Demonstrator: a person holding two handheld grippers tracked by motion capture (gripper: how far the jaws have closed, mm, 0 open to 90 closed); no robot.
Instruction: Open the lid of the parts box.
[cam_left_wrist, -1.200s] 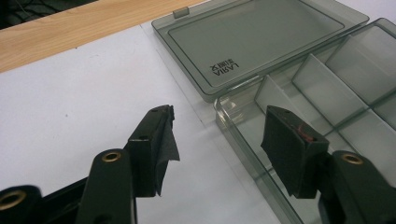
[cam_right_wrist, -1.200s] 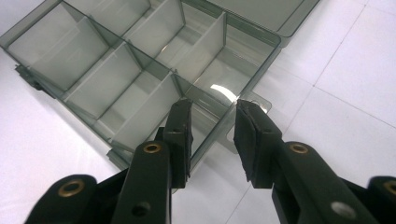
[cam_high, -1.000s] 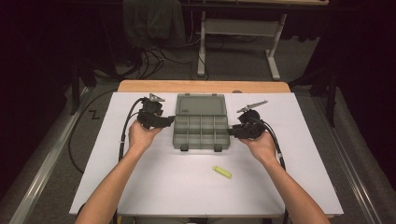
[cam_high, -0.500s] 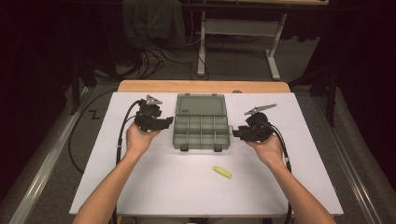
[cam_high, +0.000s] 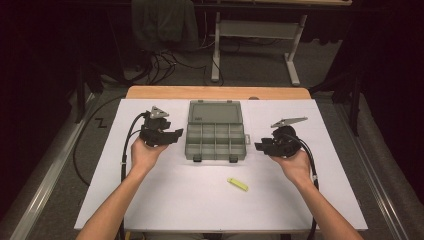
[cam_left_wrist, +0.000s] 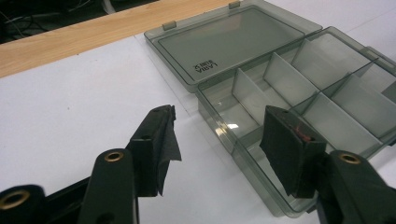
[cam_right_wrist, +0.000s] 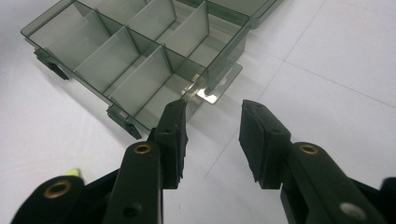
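Both grippers hold their jaws apart, gripping nothing. Between them on the white table (cam_high: 165, 200) lies a translucent grey organizer box (cam_high: 215, 142), lid folded back flat, its divided compartments empty. Left gripper (cam_high: 176, 134) sits just beside its left edge; right gripper (cam_high: 259, 146) near its right. Palms cradle them from below. A small yellow piece (cam_high: 238, 184) lies nearer the person.

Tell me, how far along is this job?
Done: the grey box lies open, lid flat behind it, its compartments empty. In hand: nothing; the left gripper and right gripper are open beside the box. Left, probably: the small yellow piece on the table goes into a compartment.
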